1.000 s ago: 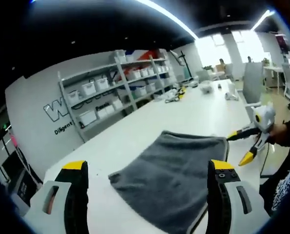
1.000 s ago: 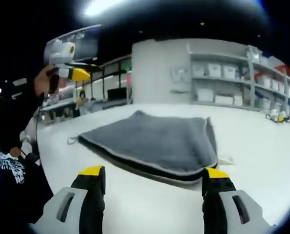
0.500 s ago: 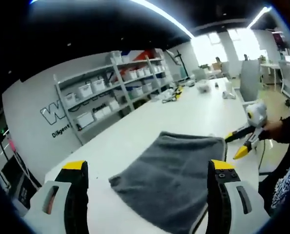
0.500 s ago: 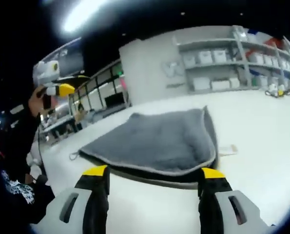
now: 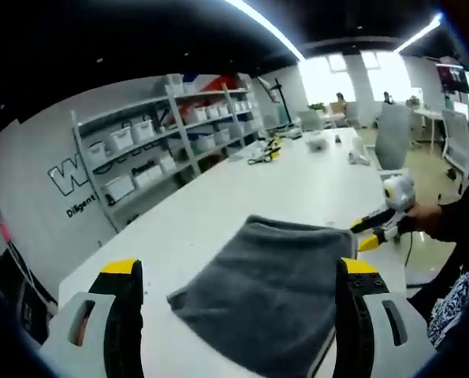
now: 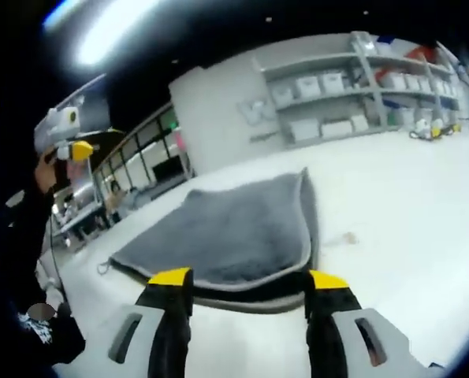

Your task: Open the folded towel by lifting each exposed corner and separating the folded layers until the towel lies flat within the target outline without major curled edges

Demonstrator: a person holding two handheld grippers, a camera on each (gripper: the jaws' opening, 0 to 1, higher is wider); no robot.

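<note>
The white table carries your gray towel, which lies folded near the near edge, well apart from the shelving along the far wall. Judge it as soft, thick pile: light, limp, and likely to sag and drag rather than hold a shape, so lift slowly and let each layer peel.

In the right gripper view the towel shows stacked layers with a pale piped hem along the near edge; that hem looks firmest, so pinch only the top layer at a corner there.

Your right gripper has its jaws spread apart, empty, its tips just short of that hem. Your left gripper is likewise spread wide and holding nothing, above the towel.

A small pale scrap lies on the table right of the towel.
</note>
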